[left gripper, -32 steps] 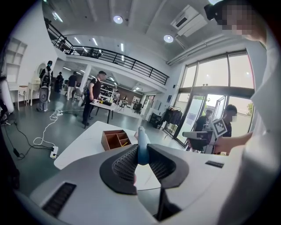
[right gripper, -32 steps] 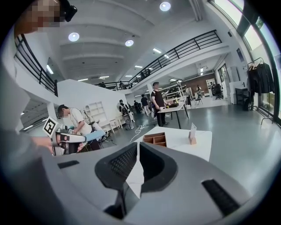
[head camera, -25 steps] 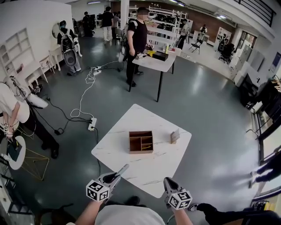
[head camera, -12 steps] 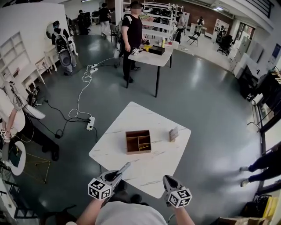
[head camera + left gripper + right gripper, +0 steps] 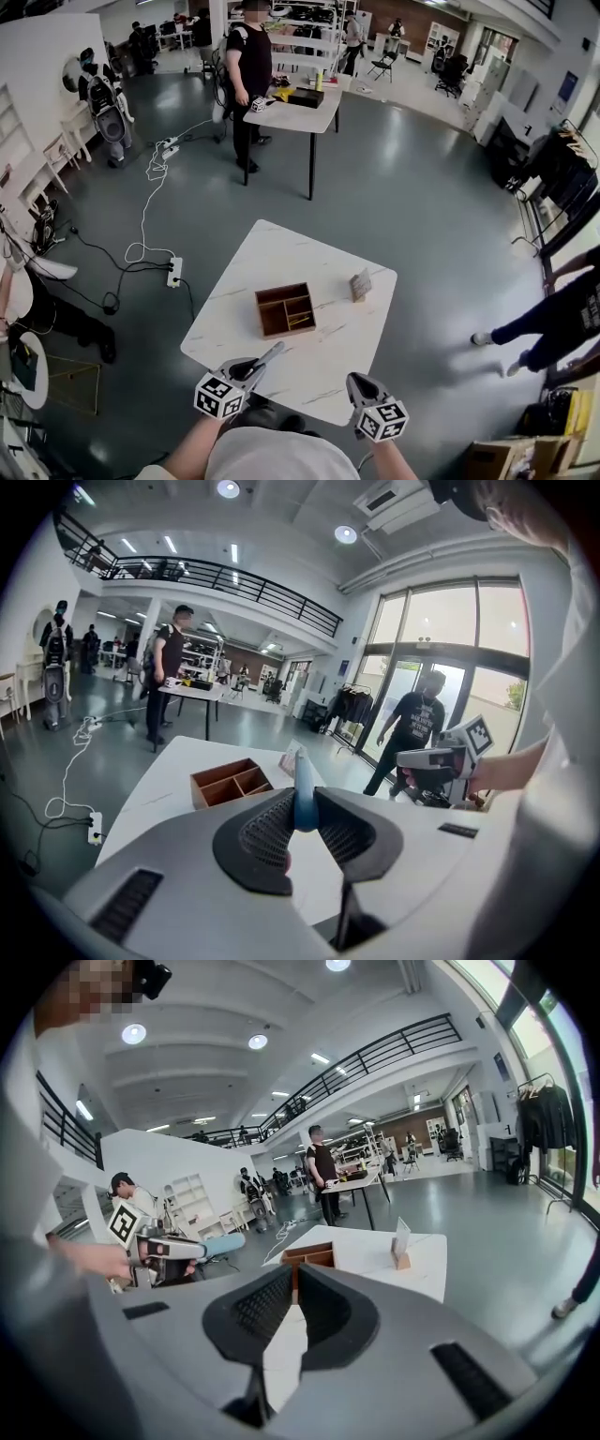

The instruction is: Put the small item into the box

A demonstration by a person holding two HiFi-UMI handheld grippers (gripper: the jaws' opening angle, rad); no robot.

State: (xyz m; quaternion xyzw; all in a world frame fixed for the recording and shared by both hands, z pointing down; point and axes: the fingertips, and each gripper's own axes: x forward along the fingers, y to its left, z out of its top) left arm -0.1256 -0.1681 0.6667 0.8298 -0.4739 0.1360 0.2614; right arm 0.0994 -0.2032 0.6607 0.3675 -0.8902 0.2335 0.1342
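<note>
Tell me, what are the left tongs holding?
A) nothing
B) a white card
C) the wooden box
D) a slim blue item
D: in the left gripper view the left tongs are shut on a slim blue item, while the wooden box sits apart on the table.

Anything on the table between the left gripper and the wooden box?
No. In the head view, only bare white tabletop separates the left gripper, its fingers shut on a blue item, from the wooden box.
</note>
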